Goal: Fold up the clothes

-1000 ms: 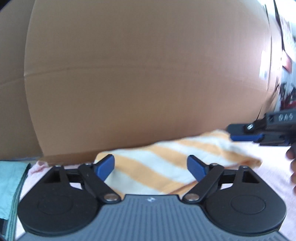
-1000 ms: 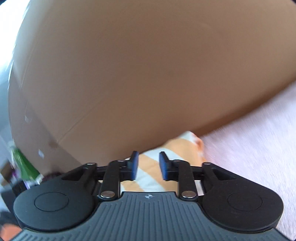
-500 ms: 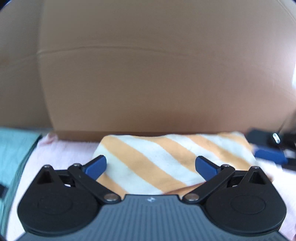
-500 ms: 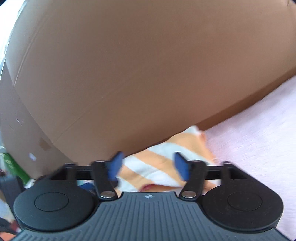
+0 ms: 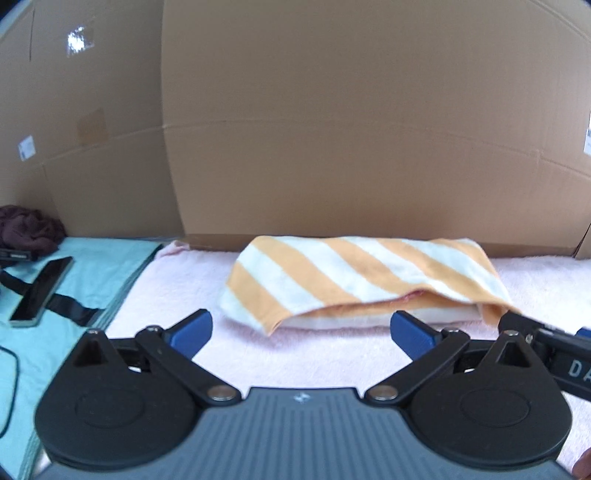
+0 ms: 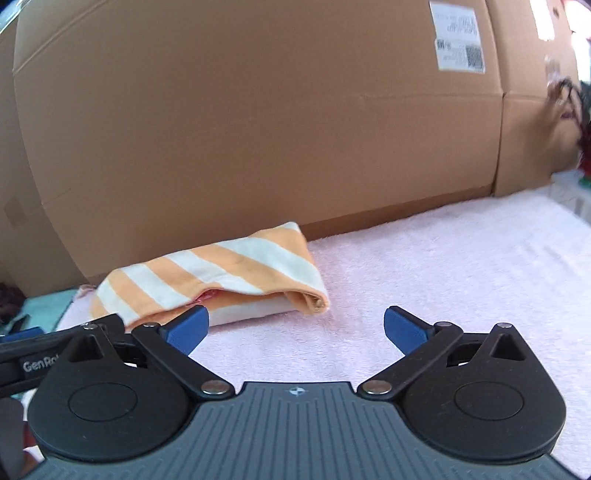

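Observation:
A folded garment with orange and white stripes (image 5: 354,280) lies on a pale pink towel (image 5: 332,354), close against a cardboard wall. In the right wrist view the same garment (image 6: 221,277) sits left of centre. My left gripper (image 5: 301,328) stands open a little short of the garment's near edge, with nothing between its blue pads. My right gripper (image 6: 295,326) has its jaws opening wide over bare pink towel (image 6: 443,266), with nothing between them; its left pad (image 6: 188,326) is just in front of the garment. Each gripper's side shows at the edge of the other's view.
Large cardboard boxes (image 5: 332,129) wall off the back. To the left lie a light teal cloth (image 5: 74,280), a dark phone (image 5: 40,291) with a black strap, and a dark maroon garment (image 5: 26,227). A shipping label (image 6: 458,35) is on the box.
Both grippers have drawn back and up from the striped garment, which now lies folded and free. The right gripper's jaws went from nearly shut to wide open.

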Motion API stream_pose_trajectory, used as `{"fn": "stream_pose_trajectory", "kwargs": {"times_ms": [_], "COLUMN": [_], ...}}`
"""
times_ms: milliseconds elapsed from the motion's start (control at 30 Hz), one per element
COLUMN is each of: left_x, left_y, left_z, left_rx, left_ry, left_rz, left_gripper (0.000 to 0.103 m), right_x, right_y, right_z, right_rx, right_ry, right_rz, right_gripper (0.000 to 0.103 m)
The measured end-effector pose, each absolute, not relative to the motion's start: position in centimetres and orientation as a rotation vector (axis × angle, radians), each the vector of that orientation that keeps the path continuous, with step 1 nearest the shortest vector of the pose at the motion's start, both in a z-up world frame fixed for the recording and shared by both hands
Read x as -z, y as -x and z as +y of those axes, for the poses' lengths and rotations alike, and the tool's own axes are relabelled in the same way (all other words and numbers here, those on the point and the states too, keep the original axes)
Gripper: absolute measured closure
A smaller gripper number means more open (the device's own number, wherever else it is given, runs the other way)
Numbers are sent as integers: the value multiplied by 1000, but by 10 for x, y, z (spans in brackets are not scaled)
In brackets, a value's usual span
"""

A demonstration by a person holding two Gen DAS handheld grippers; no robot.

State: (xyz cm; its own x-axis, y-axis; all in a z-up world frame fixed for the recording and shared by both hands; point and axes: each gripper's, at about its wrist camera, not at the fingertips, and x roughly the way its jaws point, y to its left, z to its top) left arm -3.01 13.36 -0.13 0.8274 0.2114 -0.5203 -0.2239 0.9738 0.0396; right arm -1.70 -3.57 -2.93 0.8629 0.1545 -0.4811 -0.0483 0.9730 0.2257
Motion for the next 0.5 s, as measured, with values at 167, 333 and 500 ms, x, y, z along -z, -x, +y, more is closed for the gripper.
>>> {"fn": "stream_pose_trajectory", "kwargs": {"times_ms": [167, 333, 500], "left_x": [13, 15, 16], "left_y": [36, 47, 53], "left_z": [137, 138, 132], "left_rx": [-287, -295, -309], "left_ry": [4, 20, 13], "left_rz": [559, 577, 578], "left_gripper": [1, 1, 1], "right_x": [35, 42, 40], "right_y": [16, 28, 36], "right_z": [-32, -21, -18], "right_rx": [-121, -16, -92], "right_ry": [-221, -49, -58], "right_rz": [519, 480, 502], "right_gripper": [0, 0, 1]}}
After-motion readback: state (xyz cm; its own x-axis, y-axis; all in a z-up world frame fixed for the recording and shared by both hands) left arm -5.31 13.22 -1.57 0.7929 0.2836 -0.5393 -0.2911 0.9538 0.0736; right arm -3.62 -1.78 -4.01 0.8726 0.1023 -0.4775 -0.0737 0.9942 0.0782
